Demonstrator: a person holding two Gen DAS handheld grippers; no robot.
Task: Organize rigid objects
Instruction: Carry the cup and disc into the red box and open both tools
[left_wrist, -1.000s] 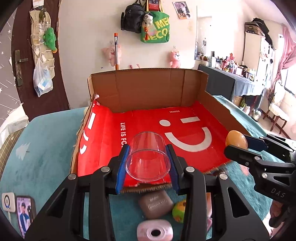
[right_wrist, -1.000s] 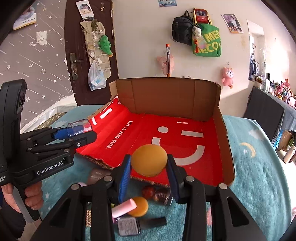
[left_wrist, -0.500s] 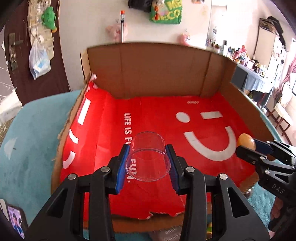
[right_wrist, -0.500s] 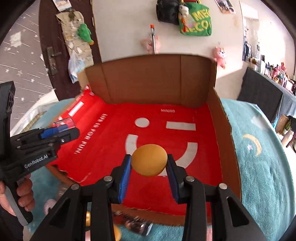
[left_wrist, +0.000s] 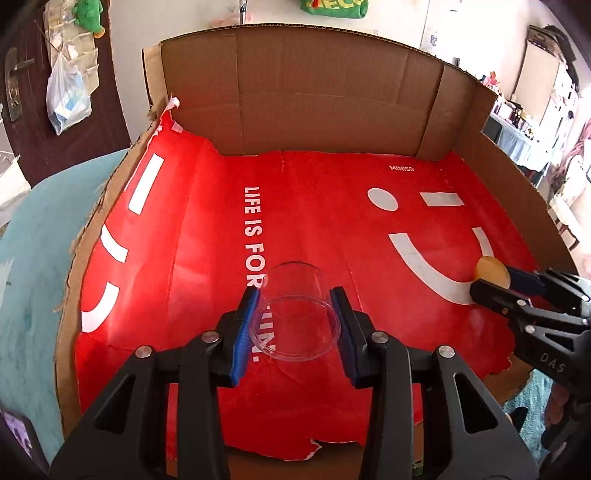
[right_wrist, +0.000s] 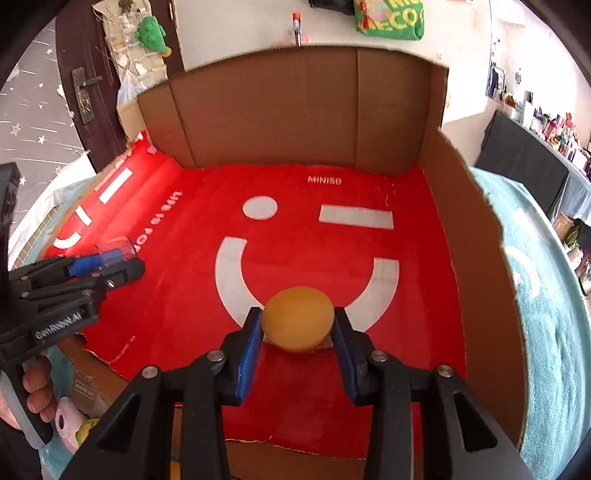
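Left wrist | left gripper (left_wrist: 295, 325) tilted down, clamping clear cup (left_wrist: 293, 314), perhaps plastic

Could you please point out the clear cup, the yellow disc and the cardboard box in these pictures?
clear cup (left_wrist: 295, 325), left wrist view, on its transparent side wall.
yellow disc (right_wrist: 298, 318), right wrist view, on its flat face.
cardboard box (right_wrist: 295, 110), right wrist view, on its back wall.

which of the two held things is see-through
The clear cup between the left gripper's fingers; the red liner's lettering shows through it. The right gripper holds a solid yellow-orange disc.
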